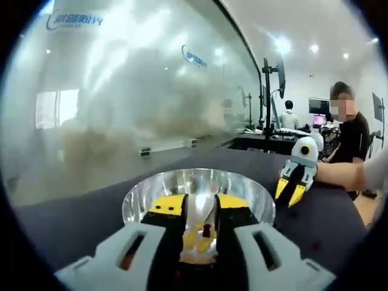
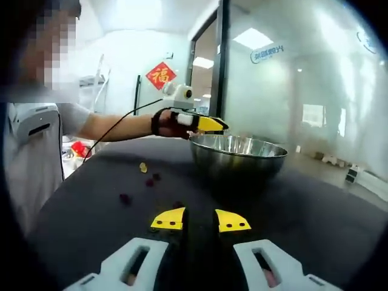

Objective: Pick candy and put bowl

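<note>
Steel bowl (image 2: pixel 237 159): on the dark bench (image 2: pixel 315 206), far right. My left gripper (image 1: pixel 199 221): poised over the bowl's rim, jaws pinching a small dark candy (image 1: pixel 207 230). My right gripper (image 2: pixel 200 219): low over the bench, jaws slightly parted, holding nothing. Loose candies (image 2: pixel 145 174), yellow and dark red: scattered on the bench, left of the bowl.

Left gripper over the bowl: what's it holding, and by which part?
The left gripper seems to pinch a small dark red candy between its jaw tips, above the bowl.
</note>
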A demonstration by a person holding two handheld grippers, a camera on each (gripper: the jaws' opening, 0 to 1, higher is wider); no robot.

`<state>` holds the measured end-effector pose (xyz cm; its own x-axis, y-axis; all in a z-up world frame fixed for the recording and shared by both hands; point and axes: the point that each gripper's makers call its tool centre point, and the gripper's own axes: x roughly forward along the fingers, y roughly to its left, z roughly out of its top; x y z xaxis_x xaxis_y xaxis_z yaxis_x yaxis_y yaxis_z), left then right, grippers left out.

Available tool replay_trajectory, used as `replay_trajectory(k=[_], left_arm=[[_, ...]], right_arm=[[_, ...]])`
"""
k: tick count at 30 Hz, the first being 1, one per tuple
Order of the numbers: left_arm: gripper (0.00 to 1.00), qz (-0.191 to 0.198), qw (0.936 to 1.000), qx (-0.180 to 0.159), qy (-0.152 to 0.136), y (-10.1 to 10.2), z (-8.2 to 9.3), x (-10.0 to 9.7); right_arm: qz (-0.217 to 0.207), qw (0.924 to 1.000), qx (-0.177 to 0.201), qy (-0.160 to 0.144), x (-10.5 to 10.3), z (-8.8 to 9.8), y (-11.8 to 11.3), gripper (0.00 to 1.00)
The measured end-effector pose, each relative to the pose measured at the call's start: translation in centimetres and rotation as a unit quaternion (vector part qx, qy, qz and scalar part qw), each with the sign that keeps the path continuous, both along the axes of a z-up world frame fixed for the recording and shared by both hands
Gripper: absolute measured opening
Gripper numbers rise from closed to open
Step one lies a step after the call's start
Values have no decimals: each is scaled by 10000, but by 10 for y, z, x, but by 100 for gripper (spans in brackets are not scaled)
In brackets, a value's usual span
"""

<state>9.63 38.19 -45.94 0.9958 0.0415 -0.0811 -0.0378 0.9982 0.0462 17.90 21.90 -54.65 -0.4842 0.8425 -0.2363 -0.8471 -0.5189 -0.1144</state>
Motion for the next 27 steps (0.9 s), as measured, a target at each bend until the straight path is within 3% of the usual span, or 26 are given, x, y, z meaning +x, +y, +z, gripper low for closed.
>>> replay_trajectory(k=[5,8,11,13,15,17,20,22,25,27], left_arm=[[12,21,9996,-10,-293,-13,-1,-49],[13,64,9993,-85,-369,-19,-9,-78],[13,91,9988,-206,-445,-28,-20,-101],[13,87,9981,-309,-518,-32,-24,-109],[13,73,9979,-368,-536,-35,-30,-112],[13,61,9973,-432,-594,-36,-32,-113],[13,-26,9975,-412,-582,-36,-34,-111],[13,-72,9976,-390,-567,-37,-36,-110],[13,-102,9985,-266,-473,-38,-40,-109],[13,-157,9983,-315,-473,-41,-40,-109]], right_arm=[[-85,9999,-25,-109,8,0,-4,13],[-155,9993,-112,-314,15,-2,-9,13],[-294,9989,-121,-331,27,3,-20,13],[-389,9987,-84,-327,36,7,-26,13],[-499,9981,-284,-215,45,4,-33,13],[-573,9969,-424,-323,50,-2,-38,13],[-573,9955,-551,-513,51,-9,-45,13],[-593,9957,-561,-445,53,-10,-46,13],[-677,9931,-758,-580,60,-24,-46,13],[-678,9933,-830,-445,64,-30,-45,13]])
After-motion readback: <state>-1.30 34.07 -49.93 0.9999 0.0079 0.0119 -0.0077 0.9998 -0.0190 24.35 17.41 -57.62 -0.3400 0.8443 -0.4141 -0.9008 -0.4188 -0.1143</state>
